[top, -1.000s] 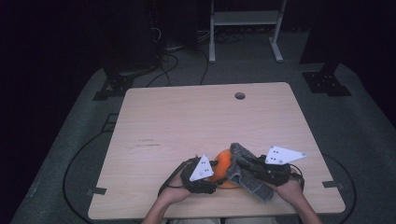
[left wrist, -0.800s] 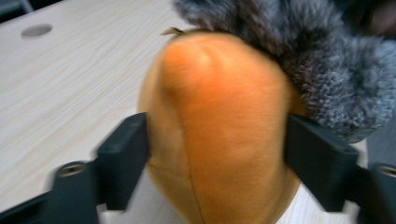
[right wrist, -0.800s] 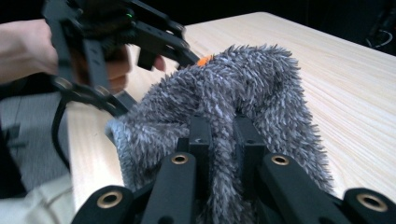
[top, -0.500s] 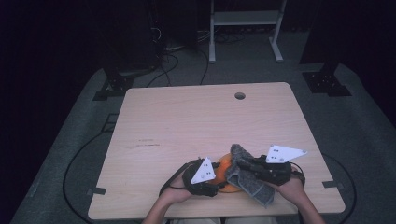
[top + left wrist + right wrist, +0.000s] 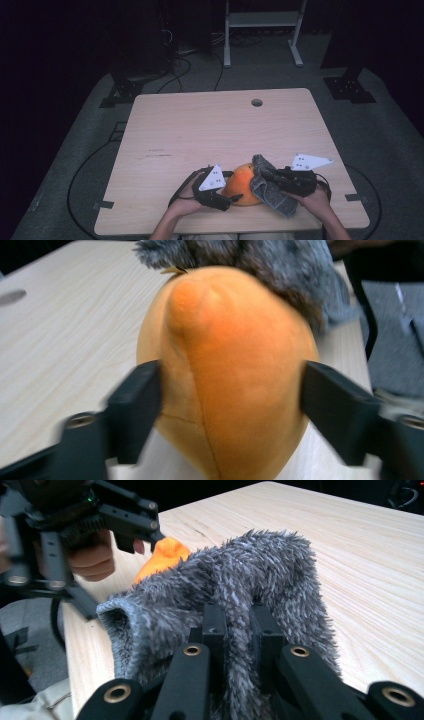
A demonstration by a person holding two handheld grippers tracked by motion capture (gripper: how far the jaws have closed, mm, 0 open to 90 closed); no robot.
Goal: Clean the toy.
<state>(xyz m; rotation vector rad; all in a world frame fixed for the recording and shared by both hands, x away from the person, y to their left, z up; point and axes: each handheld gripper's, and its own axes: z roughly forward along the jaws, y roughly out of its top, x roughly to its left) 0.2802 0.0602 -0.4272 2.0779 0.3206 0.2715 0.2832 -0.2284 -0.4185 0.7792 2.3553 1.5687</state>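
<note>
I see a light wooden table (image 5: 200,130) with a round cable hole (image 5: 257,102) near its far edge, a little right of the middle. A few small dark marks (image 5: 157,152) lie on the wood toward the left edge. Under the table I see grey carpet (image 5: 385,150). Behind the far edge a white metal stand (image 5: 262,20) rests on the floor, and black cables (image 5: 185,60) lie beside it.

Orange plush (image 5: 241,183) on the table (image 5: 200,130), between left tool (image 5: 233,198) and cloth-clamping right tool (image 5: 264,176).
</note>
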